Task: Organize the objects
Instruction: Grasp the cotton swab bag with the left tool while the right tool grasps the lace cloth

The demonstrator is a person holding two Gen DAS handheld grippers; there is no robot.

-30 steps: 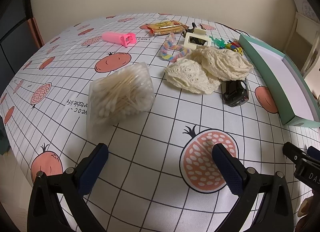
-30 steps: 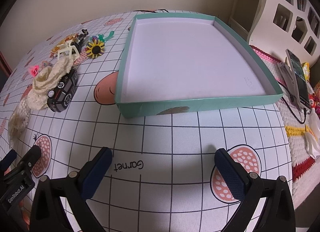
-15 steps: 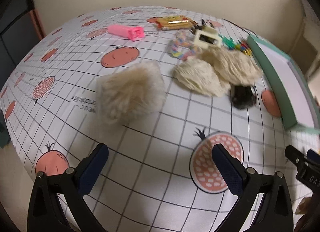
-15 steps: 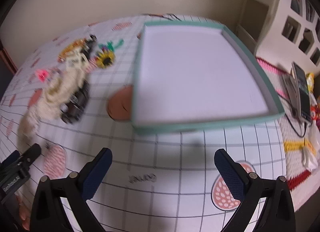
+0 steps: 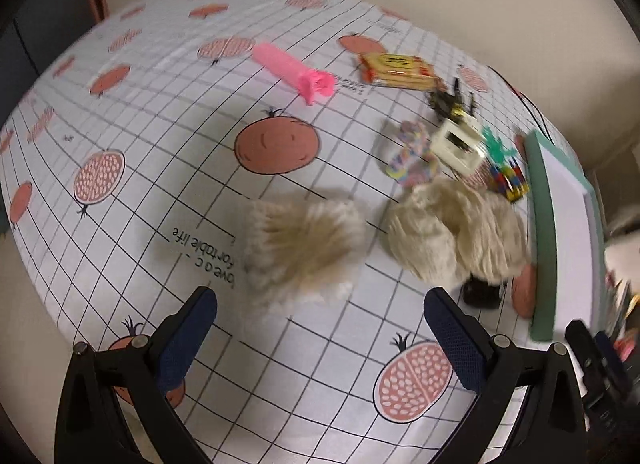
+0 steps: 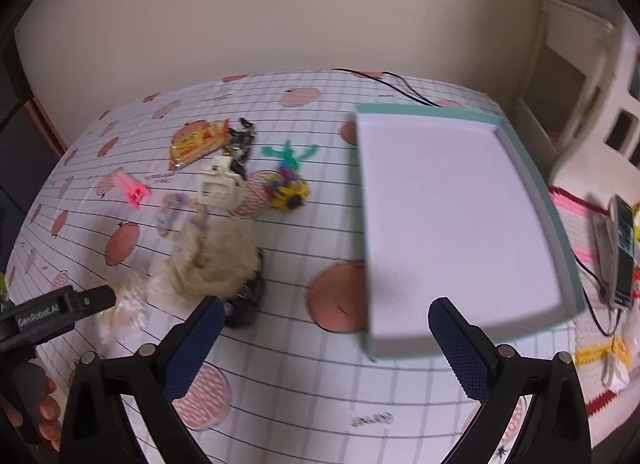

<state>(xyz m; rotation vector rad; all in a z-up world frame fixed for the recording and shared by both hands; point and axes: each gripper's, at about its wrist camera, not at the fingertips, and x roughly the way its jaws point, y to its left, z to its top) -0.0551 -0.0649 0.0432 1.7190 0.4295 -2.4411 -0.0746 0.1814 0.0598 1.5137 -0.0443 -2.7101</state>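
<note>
likely light and crinkly, the bag of cotton swabs [image 5: 300, 244] lies mid-table just ahead of the left gripper [image 5: 320, 340] — grip across its soft middle. both tongs gape wide, empty. the right gripper [image 6: 320, 344] hovers near the teal tray's [image 6: 560, 248] stiff front corner — beside the limp lace cloth [image 5: 452, 236].

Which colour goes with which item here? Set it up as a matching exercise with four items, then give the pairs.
Items:
1. comb
2. tray
3. hair claw
4. snack packet

Colours:
A. teal rim, white inside
B. yellow and red
C. bright pink
D. cream

Pairs: 1-C, 2-A, 3-D, 4-B
</note>
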